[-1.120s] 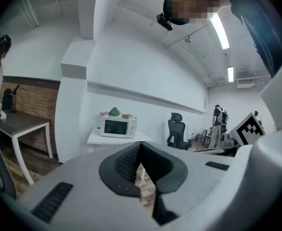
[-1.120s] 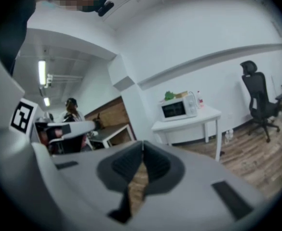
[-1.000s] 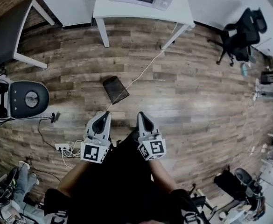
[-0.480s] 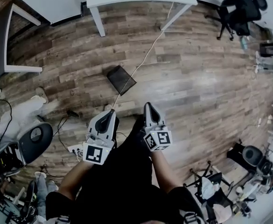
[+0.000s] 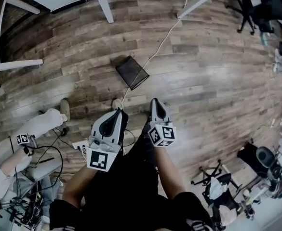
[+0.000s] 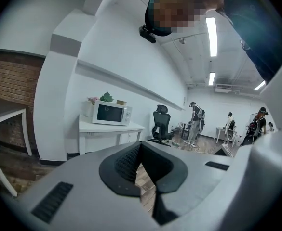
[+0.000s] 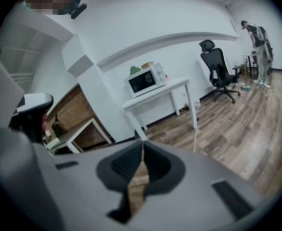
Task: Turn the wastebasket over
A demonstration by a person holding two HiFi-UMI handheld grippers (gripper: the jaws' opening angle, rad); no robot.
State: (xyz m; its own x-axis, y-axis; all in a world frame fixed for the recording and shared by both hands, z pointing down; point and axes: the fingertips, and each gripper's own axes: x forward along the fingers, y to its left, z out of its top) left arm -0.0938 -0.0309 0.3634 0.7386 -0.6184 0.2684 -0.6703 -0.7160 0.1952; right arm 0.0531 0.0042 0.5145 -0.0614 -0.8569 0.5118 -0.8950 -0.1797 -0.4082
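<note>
The wastebasket (image 5: 132, 72), black and rectangular, lies tipped on the wooden floor ahead of me, beside a white cable (image 5: 156, 51). My left gripper (image 5: 118, 111) points toward it from just below, its jaws together with nothing between them. My right gripper (image 5: 154, 102) is alongside to the right, also shut and empty. In the left gripper view the closed jaws (image 6: 140, 146) fill the lower frame, and in the right gripper view the jaws (image 7: 142, 146) do the same. Neither gripper view shows the wastebasket. Neither gripper touches it.
A white table's legs (image 5: 105, 6) stand beyond the basket; the table carries a microwave (image 6: 111, 113). A power strip with cords (image 5: 78, 147) lies by my left side. Another person's leg and shoe (image 5: 43, 121) are at the left. Office chairs (image 5: 265, 5) stand at the far right.
Both grippers have come down and forward toward the wastebasket, which has stayed where it lay. My view has tilted lower, and another person's leg has come into sight at the left.
</note>
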